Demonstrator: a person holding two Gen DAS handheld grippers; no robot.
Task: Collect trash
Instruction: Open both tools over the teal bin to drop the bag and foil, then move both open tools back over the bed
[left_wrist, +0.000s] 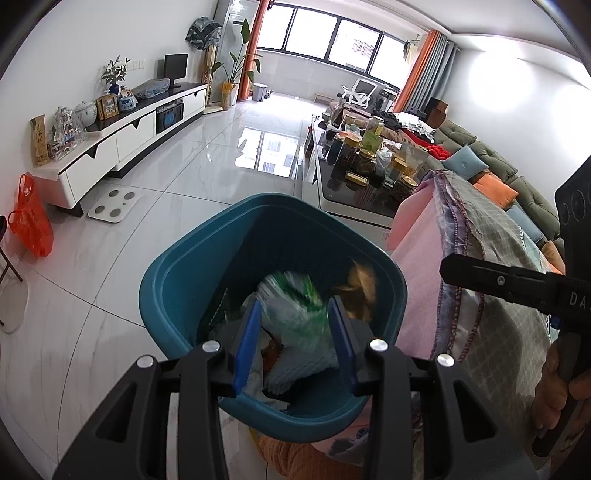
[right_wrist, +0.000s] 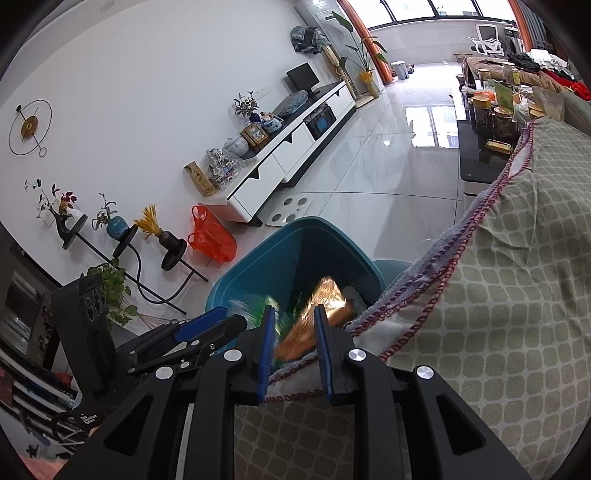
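Note:
A teal bin (left_wrist: 221, 236) stands on the floor below both grippers, with crumpled paper and wrappers inside. My left gripper (left_wrist: 293, 301) hovers over its mouth, jaws apart. A green-and-white wrapper (left_wrist: 295, 314) shows blurred between and below the blue pads, apparently loose. The right gripper (left_wrist: 480, 275) reaches in from the right, held by a hand (left_wrist: 554, 387). In the right wrist view my right gripper (right_wrist: 294, 308) is open over the bin rim (right_wrist: 295, 225). A blurred gold-orange wrapper (right_wrist: 325, 299) lies past its tips, clear of them in the left wrist view (left_wrist: 360, 288).
A patterned blanket (right_wrist: 498, 295) drapes over a seat pressed against the bin's right side. Beyond it are a black coffee table with jars (left_wrist: 362, 173) and a green sofa (left_wrist: 498, 173). A white TV cabinet (left_wrist: 122, 136), a scale (left_wrist: 114, 206) and an orange plastic bag (left_wrist: 31, 221) line the left wall.

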